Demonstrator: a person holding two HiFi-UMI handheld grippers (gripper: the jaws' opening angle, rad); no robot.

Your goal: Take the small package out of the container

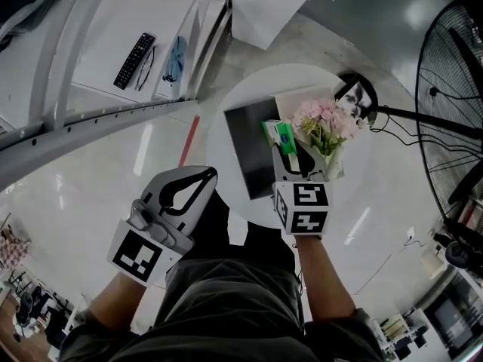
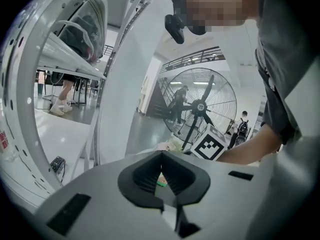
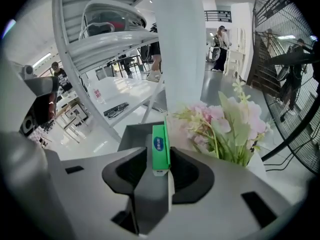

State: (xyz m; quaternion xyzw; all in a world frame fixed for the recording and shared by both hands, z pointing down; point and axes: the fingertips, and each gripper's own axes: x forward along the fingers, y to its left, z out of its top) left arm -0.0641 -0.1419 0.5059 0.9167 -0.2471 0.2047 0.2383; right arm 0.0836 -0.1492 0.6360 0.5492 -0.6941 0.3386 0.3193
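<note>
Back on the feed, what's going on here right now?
A person works two grippers. The right gripper has the small green package between its fingers at the container on the round table, beside the flowers; whether they press on it I cannot tell. The left gripper hangs shut and empty, left of the table.

Glossy green package [image 3: 160,149], matt dark-grey container [image 1: 253,149], smooth white tabletop [image 1: 356,168].

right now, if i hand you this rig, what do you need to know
Left gripper: shut, empty, held left of the round table.
Right gripper: jaws close on both sides of the small package; firm grip unclear.
It sits at the grey container's right edge, beside the flowers.
Done: package reached. Left: confirm grip, lift it clear.
</note>
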